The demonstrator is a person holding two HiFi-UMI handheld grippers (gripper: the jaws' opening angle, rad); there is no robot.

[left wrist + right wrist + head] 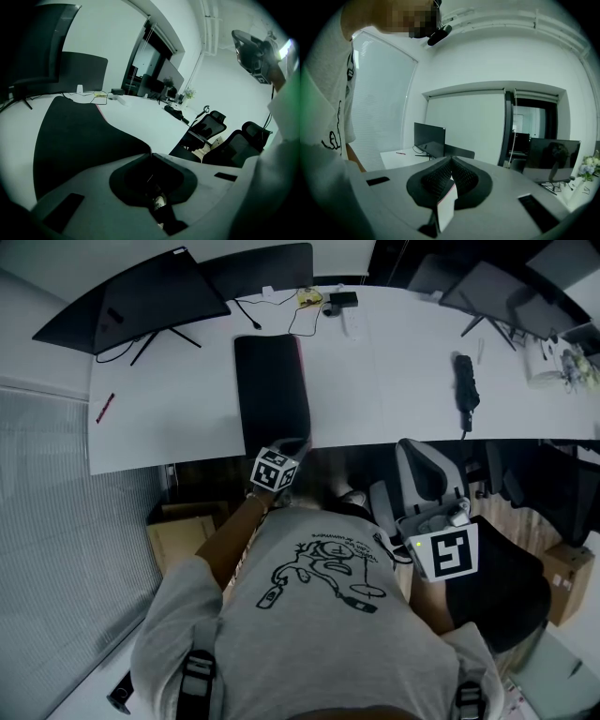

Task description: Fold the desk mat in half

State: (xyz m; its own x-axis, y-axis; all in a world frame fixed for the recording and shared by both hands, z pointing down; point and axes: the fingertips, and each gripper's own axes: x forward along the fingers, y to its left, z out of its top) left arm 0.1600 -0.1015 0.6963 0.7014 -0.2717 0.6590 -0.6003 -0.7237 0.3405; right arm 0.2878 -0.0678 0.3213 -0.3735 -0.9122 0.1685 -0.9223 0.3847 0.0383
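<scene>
White bench (pixel 187 418): desk mat (pixel 270 390) runs lengthwise ahead of the left hand-held gripper (pixel 150 153), which pinches its near corner.

Left gripper (pixel 151 153): jaws together, pinching near corner of desk mat (pixel 79 136)
Mat: black, flat on white desk (pixel 140 123)
Beyond: office chairs (pixel 208 127)
</scene>
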